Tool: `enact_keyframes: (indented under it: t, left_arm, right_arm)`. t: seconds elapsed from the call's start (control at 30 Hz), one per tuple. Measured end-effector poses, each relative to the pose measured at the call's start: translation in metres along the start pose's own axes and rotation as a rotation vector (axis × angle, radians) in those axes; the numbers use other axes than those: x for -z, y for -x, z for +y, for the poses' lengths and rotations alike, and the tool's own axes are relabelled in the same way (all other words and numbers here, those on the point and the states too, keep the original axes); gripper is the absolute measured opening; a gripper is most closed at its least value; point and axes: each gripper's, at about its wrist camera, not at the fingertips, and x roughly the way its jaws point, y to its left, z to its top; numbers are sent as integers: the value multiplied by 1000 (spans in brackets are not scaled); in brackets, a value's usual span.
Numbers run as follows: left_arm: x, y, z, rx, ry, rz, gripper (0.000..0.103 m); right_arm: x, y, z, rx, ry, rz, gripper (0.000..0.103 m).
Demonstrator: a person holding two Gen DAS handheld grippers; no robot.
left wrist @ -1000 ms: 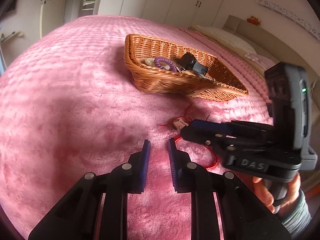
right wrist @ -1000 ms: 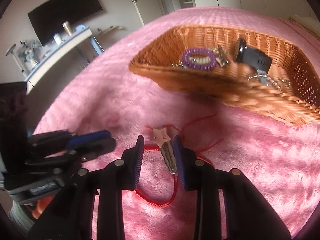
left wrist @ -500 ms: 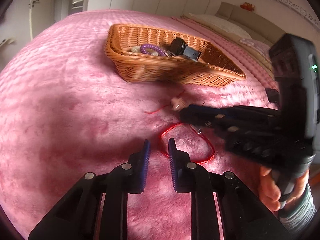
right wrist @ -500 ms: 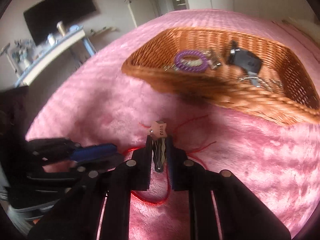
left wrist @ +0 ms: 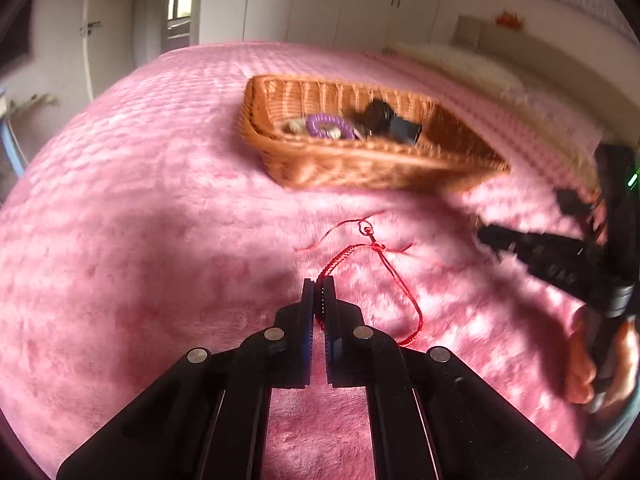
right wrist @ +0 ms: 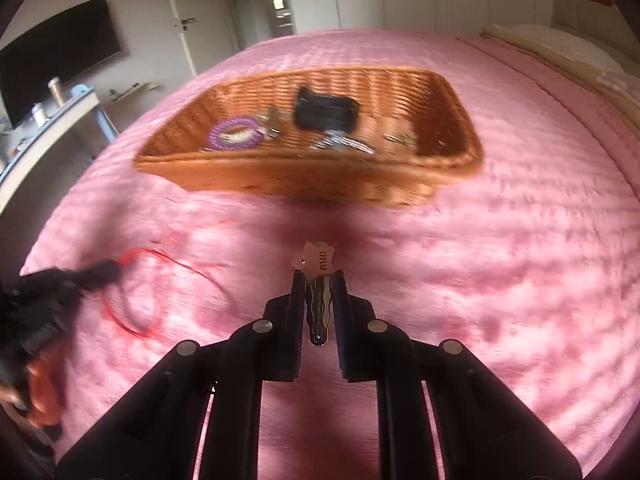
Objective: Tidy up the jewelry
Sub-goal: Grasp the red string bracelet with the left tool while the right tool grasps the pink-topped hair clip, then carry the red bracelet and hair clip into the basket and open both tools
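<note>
My left gripper (left wrist: 319, 286) is shut on a red string bracelet (left wrist: 400, 280) whose loop trails right over the pink blanket; it shows blurred in the right wrist view (right wrist: 132, 320). My right gripper (right wrist: 318, 280) is shut on a silver hair clip with a star end (right wrist: 318, 266), held above the blanket in front of the wicker basket (right wrist: 304, 180). The basket (left wrist: 360, 164) holds a purple coil bracelet (right wrist: 234, 136), a black watch (right wrist: 324, 112) and silver chains (right wrist: 344, 144). The right gripper also shows at the right of the left wrist view (left wrist: 560, 256).
The pink plush blanket (left wrist: 140, 220) covers the whole bed. Pillows (right wrist: 560, 52) lie at the far right. A desk with small items (right wrist: 48, 120) and a wall TV (right wrist: 52, 64) stand at the left beyond the bed.
My left gripper closed on the red string. My right gripper lifted the clip and moved right, away from the string and nearer the basket.
</note>
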Motion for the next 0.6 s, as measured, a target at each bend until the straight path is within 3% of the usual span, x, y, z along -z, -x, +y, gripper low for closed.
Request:
enact_keyframes:
  t: [0.17, 0.23, 0.3, 0.47, 0.53, 0.6]
  left_arm:
    - [3, -9, -10, -25, -44, 22, 2]
    - [4, -9, -13, -31, -63, 18, 2]
    - [5, -10, -15, -33, -69, 17, 2]
    - [7, -11, -13, -31, -62, 21, 2]
    - [7, -10, -13, -29, -67, 17, 2]
    - [6, -9, -15, -29, -70, 10, 2]
  right_arm:
    - [0, -7, -9, -21, -25, 39, 14]
    - [0, -8, -10, -23, -28, 42, 29]
    - [1, -6, -8, -11, -22, 33, 34]
    - [1, -13, -3, 26, -5, 37, 33]
    - [1, -14, 4, 23, 29, 39, 14]
    - [3, -12, 13, 27, 67, 33, 14]
